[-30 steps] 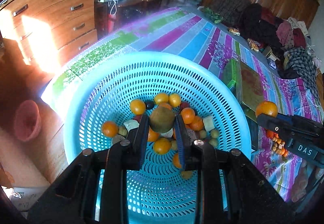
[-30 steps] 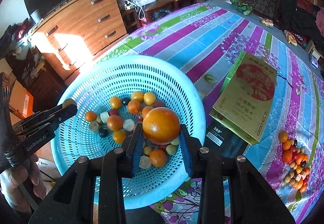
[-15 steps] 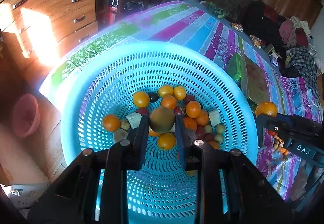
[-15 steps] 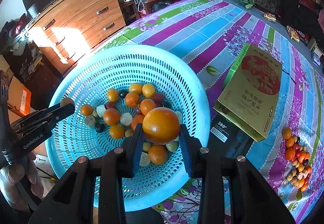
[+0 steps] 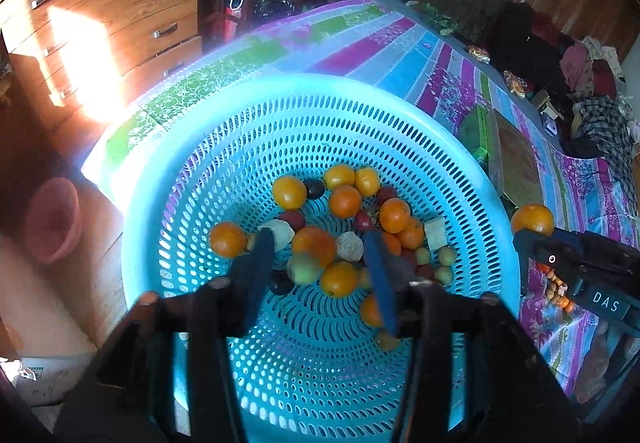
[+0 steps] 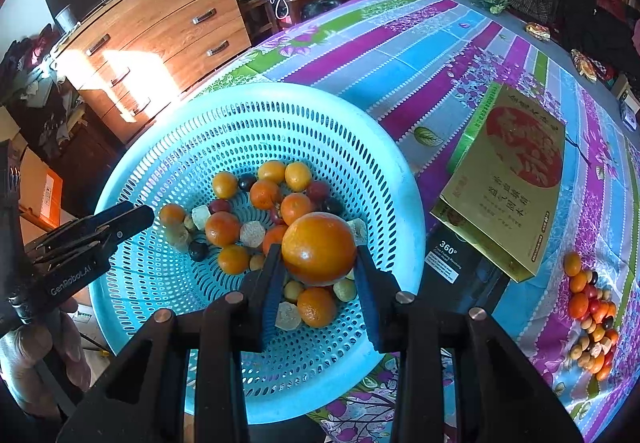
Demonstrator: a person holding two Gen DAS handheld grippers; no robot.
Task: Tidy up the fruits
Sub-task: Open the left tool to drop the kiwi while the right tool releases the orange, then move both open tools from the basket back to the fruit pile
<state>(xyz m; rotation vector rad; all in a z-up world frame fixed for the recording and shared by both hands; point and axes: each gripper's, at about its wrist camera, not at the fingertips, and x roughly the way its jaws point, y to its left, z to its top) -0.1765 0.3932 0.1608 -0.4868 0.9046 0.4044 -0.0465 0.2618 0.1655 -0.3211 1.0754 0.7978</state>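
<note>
Change: left gripper (image 5: 320,263) jaws have just been opening; its brownish-green fruit (image 5: 306,267) is released, blurred, over the heap.
Right gripper (image 6: 318,275): clamped on smooth orange (image 6: 319,249).
Basket (image 6: 404,203): perforated cyan plastic, near rim cut off.

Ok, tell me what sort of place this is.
Probably a lived-in home, likely a bedroom or living room: a wooden chest of drawers, clothes piled at the far side, and a floral striped cloth under the blue basket.
</note>
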